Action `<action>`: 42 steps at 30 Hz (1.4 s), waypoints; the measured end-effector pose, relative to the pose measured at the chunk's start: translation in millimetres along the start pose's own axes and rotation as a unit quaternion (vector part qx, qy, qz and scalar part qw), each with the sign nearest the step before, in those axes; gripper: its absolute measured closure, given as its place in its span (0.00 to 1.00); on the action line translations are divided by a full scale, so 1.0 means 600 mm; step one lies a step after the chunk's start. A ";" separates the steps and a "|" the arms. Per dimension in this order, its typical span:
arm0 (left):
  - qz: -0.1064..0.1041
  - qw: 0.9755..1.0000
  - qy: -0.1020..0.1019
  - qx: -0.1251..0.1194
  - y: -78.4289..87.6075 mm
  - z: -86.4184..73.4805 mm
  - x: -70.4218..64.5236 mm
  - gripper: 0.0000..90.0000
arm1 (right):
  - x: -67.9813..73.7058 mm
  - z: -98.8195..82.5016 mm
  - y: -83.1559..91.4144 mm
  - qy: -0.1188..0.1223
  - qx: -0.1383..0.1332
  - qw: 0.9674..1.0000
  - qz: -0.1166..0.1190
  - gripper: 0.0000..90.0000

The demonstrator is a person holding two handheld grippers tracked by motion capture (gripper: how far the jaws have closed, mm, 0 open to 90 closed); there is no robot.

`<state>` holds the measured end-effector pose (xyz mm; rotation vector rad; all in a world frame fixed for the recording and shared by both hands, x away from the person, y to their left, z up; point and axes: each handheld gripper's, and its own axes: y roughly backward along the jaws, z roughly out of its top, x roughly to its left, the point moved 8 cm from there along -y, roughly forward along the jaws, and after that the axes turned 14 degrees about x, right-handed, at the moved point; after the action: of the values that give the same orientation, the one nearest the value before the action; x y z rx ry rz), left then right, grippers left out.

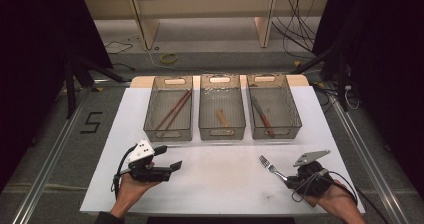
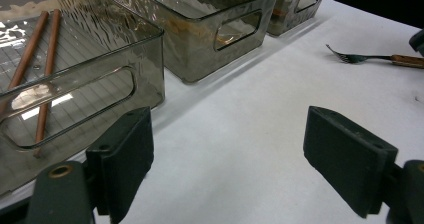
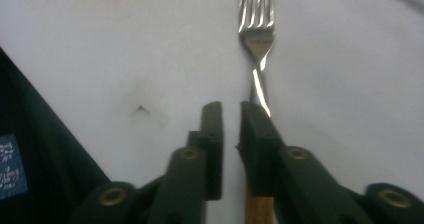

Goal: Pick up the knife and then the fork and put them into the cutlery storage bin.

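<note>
While the fork (image 1: pixel 270 166) lies out on the white worktop (image 1: pixel 220 184), the sorting is unfinished, as I judge it. At 5 o'clock on the worktop, the right tongs (image 1: pixel 290 179) sit over the fork's wooden handle. In the right gripper view these tongs (image 3: pixel 231 114) are released, with a narrow gap and nothing in it. The fork (image 3: pixel 256 39) runs under the right-hand jaw rather than between the pads, its tines pointing to 12 o'clock in that view. So the fork is not gripped.

At 7 o'clock, the left tongs (image 1: pixel 168 157) hover wide apart and empty, aimed across the worktop; the left gripper view confirms this between its tongs (image 2: pixel 227 154).

Farther off, three clear bins stand in a row at 12 o'clock. The left bin (image 1: pixel 168 134) holds two chopsticks (image 1: pixel 172 111). The middle bin (image 1: pixel 222 132) holds a short wooden-handled piece (image 1: pixel 221 117) that is too small to name. The right bin (image 1: pixel 275 132) holds what looks like a knife (image 1: pixel 263 118).

Those three sorts seem done. Left to do: grip the fork, lift it, and drop it into a bin; I cannot tell which one suits it.
</note>
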<state>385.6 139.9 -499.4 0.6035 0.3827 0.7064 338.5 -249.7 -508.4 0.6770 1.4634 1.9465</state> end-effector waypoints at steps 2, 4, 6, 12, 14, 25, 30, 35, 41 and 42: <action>0.000 1.000 0.000 0.000 0.000 0.000 0.000 0.22 | -0.005 0.000 0.005 -0.003 0.005 1.000 -0.022 0.69; 0.000 1.000 0.000 0.000 0.000 0.000 0.000 0.22 | -0.011 -0.001 0.002 -0.006 0.010 0.999 -0.033 0.64; 0.000 1.000 -0.002 0.001 0.001 0.000 0.001 0.22 | -0.013 -0.004 -0.005 -0.011 0.019 0.999 -0.031 0.59; 0.000 1.000 0.000 0.000 0.001 0.000 0.001 0.22 | -0.019 -0.008 -0.023 -0.017 0.039 0.999 -0.034 0.55; 0.000 1.000 -0.001 0.000 0.000 0.000 0.001 0.22 | -0.020 -0.009 -0.026 -0.016 0.043 0.998 -0.037 0.57; 0.000 1.000 -0.002 0.001 0.000 0.000 0.001 0.22 | -0.018 -0.011 -0.040 -0.003 0.068 0.996 -0.050 0.75; -0.001 1.000 -0.003 0.001 0.000 0.000 -0.001 0.22 | -0.019 -0.009 -0.042 -0.008 0.077 0.996 -0.043 0.81; -0.001 1.000 -0.003 0.002 0.000 0.000 -0.001 0.22 | -0.019 -0.005 -0.042 -0.007 0.089 0.995 -0.042 0.86; 0.000 1.000 -0.001 0.000 0.000 0.000 0.000 0.22 | -0.019 -0.005 -0.041 -0.003 0.087 0.995 -0.042 0.86; 0.000 1.000 -0.002 0.001 0.000 0.000 0.000 0.22 | -0.019 -0.005 -0.041 -0.004 0.085 0.996 -0.041 0.86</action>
<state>385.6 140.2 -499.4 0.6061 0.3798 0.7046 348.2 -254.9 -533.2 0.6865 1.6382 1.7700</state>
